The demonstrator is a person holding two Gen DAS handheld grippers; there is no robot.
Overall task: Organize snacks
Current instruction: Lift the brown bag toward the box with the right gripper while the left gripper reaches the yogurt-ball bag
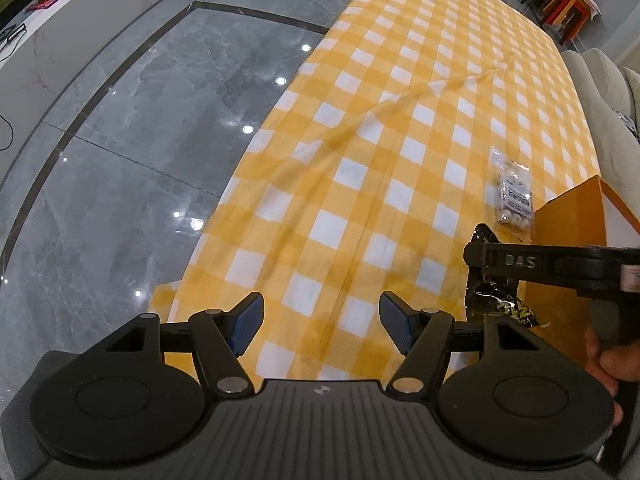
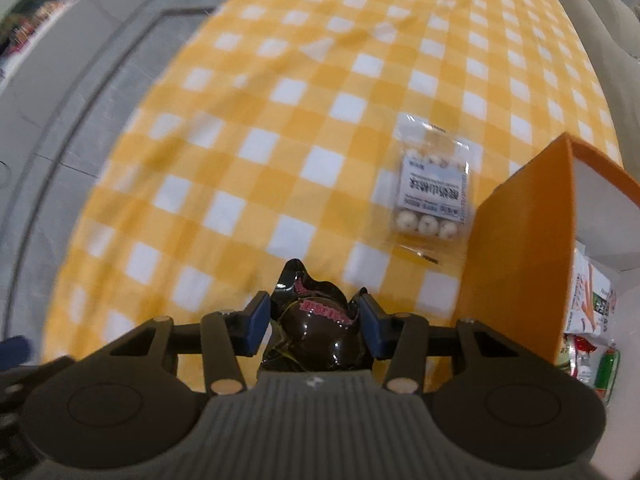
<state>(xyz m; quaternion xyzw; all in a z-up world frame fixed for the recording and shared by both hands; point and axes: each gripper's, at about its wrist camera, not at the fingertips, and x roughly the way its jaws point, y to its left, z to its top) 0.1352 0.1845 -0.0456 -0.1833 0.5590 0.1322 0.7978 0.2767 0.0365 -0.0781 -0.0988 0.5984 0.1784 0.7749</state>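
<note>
My right gripper (image 2: 313,308) is shut on a glossy black snack packet (image 2: 316,336) with pink lettering, its blue pads pressing both sides, a little above the yellow checked tablecloth (image 2: 280,160). The left wrist view shows the same packet (image 1: 492,304) hanging under the right gripper's finger (image 1: 520,260). Just to the right stands an orange box (image 2: 520,248) with white insides, holding several snack packs (image 2: 588,312). A clear packet of white balls (image 2: 434,188) lies on the cloth beside the box. My left gripper (image 1: 320,312) is open over bare cloth, with nothing between its fingers.
The table's left edge drops to a shiny grey tiled floor (image 1: 120,140). Pale chairs (image 1: 600,80) line the right side. A hand (image 1: 612,356) grips the right tool's handle. A white counter (image 1: 60,40) with items stands far left.
</note>
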